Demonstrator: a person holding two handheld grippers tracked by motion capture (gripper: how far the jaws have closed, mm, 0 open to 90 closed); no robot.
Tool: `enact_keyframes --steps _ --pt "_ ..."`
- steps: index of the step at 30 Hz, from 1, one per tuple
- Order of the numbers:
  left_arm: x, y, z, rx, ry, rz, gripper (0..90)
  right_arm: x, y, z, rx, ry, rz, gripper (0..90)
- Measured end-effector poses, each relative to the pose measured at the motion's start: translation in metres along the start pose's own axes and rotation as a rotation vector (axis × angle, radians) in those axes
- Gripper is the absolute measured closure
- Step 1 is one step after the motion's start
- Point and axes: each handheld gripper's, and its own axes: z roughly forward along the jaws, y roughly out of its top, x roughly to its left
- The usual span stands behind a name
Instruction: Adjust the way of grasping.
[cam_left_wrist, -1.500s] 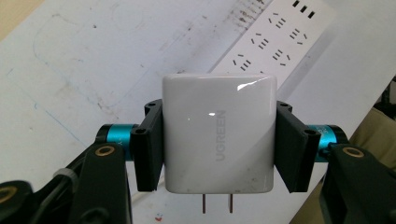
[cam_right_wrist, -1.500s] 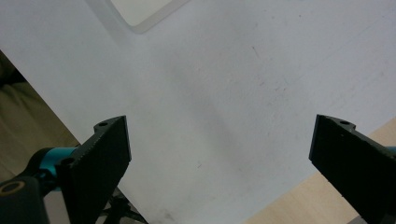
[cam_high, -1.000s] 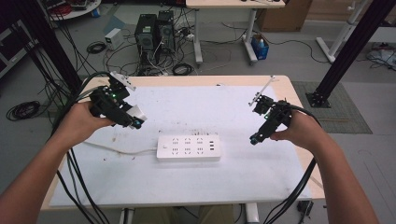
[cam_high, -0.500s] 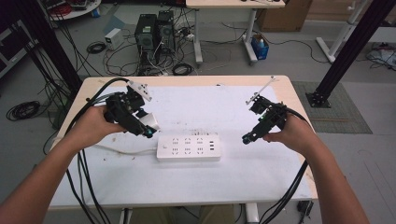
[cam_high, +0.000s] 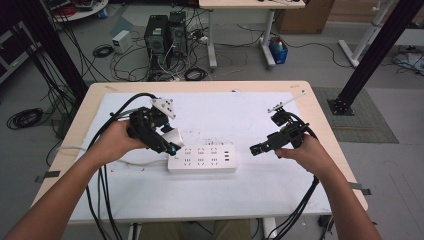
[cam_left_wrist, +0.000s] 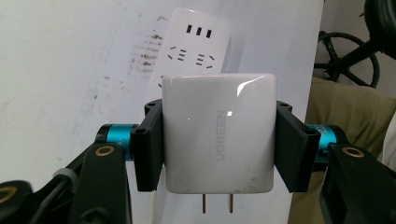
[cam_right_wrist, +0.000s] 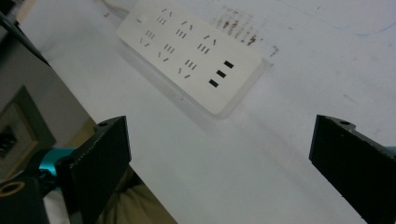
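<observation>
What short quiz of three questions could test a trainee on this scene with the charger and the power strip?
1. True or false: the left tool holds the white charger.
2. The right tool is: A) open, B) shut on a cable.
3. Fill in: the charger's two metal ___ are not yet in the power strip.

Key: 1 true; 2 A; 3 prongs.

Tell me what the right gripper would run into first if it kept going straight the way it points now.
Probably the white power strip: the open right gripper points toward its USB end, with bare white table cover between. Depth is unclear, so it may meet the cover first.
</observation>
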Motion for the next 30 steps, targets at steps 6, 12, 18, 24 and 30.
enact_keyframes --steps 6,12,18,24,30 --pt "0.000 0.005 0.009 -0.007 -0.010 0.020 42.6 -0.009 -0.008 0.006 -0.045 0.084 0.108 4.8" --pt "0.000 0.006 0.014 -0.017 -0.017 0.023 42.6 -0.015 -0.010 0.008 -0.067 0.130 0.174 4.9" --pt "-0.001 0.007 0.018 -0.010 -0.018 0.035 42.6 -0.018 -0.011 0.009 -0.079 0.160 0.225 4.9" --pt "-0.003 0.011 0.020 -0.012 -0.018 0.049 42.6 -0.020 -0.013 0.011 -0.079 0.197 0.287 4.9" --pt "-0.004 0.020 0.028 -0.008 -0.012 0.065 42.6 -0.020 -0.012 0.016 -0.063 0.245 0.371 4.9"
